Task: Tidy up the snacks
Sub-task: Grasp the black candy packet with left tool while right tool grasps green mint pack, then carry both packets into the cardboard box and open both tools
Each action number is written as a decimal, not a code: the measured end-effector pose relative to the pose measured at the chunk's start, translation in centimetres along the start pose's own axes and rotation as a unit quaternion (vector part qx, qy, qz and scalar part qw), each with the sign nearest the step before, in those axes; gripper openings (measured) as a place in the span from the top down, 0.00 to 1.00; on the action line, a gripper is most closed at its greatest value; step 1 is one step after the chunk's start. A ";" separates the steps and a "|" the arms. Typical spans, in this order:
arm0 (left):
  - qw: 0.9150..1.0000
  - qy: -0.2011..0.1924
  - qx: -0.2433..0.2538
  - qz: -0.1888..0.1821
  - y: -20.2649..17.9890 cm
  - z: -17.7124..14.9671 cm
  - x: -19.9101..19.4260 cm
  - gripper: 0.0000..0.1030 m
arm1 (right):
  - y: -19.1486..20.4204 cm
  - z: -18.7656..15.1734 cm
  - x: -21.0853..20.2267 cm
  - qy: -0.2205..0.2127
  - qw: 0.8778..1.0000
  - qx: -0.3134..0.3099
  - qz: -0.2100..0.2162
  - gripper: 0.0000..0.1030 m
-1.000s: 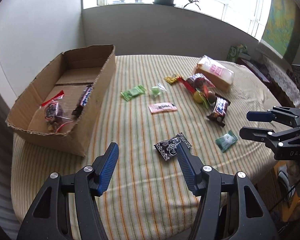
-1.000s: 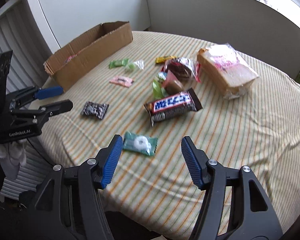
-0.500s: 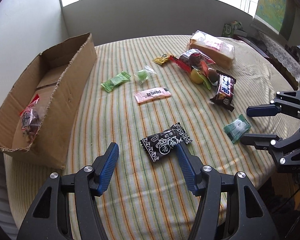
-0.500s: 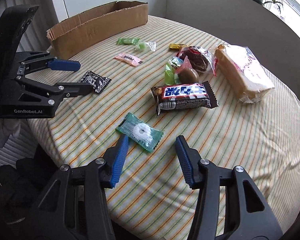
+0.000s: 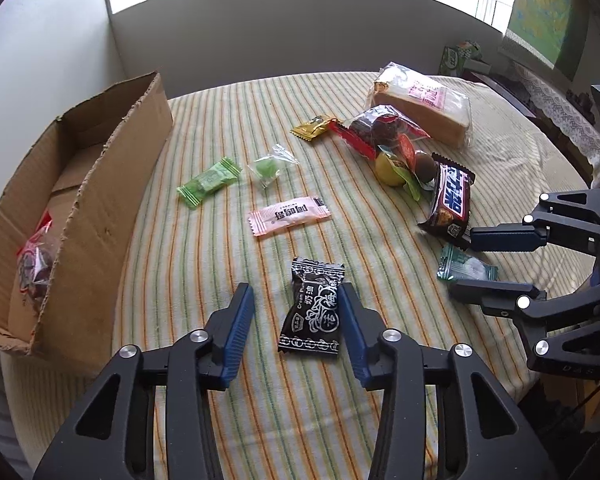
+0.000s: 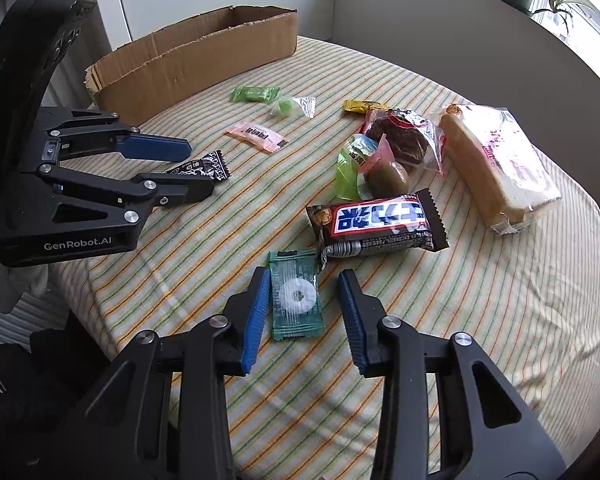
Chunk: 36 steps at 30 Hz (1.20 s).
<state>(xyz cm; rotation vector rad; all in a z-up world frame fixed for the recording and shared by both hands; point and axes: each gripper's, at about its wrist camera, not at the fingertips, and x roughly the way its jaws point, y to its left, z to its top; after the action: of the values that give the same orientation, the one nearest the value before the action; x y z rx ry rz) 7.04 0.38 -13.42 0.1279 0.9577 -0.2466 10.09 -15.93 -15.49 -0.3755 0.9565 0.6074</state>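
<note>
My left gripper (image 5: 296,300) is open, its fingers on either side of a black plum-candy packet (image 5: 314,312) that lies on the striped cloth. My right gripper (image 6: 304,288) is open around a teal mint packet (image 6: 296,294), the left pad close to its edge. In the left wrist view the right gripper (image 5: 460,264) brackets the mint (image 5: 466,269). In the right wrist view the left gripper (image 6: 198,170) brackets the black packet (image 6: 204,168). A cardboard box (image 5: 96,200) at the left holds a red-edged bag (image 5: 32,268).
On the cloth lie a pink packet (image 5: 288,216), a green packet (image 5: 208,182), a clear green candy (image 5: 270,168), a yellow packet (image 5: 314,128), a chocolate bar (image 6: 376,224), a bag of fruit snacks (image 6: 396,144) and a bread loaf (image 6: 496,160). The table edge (image 6: 100,320) is near me.
Both grippers have moved forward and down: the left now straddles the black packet, the right now straddles the mint packet. Both have stayed open, the right one narrower than a second ago.
</note>
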 end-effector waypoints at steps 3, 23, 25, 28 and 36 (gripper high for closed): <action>1.000 -0.003 -0.007 0.000 0.2 -0.2 -0.1 0.74 | 0.1 -0.1 -0.1 0.000 1.000 0.006 0.001 0.74; 0.997 -0.038 -0.065 -0.007 1.7 -0.8 -3.0 0.77 | 0.8 1.9 -4.1 -0.054 0.998 0.025 0.018 0.78; 0.996 -0.049 -0.070 -0.005 2.1 -0.6 -3.8 0.77 | 1.1 3.0 -4.5 -0.063 0.998 0.019 0.019 0.78; 0.995 -0.065 -0.077 0.001 3.1 0.0 -5.0 0.77 | 1.6 4.9 -5.1 -0.078 0.997 0.008 0.020 0.78; 0.989 -0.094 -0.112 0.033 7.4 1.1 -7.1 0.77 | 3.0 12.2 -5.0 -0.117 0.992 -0.014 0.038 0.78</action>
<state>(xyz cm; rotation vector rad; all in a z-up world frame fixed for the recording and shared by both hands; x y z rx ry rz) 6.01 8.33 -6.97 -0.0687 0.7853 -0.0869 13.86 -8.45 -4.84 -0.2873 0.7400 0.7180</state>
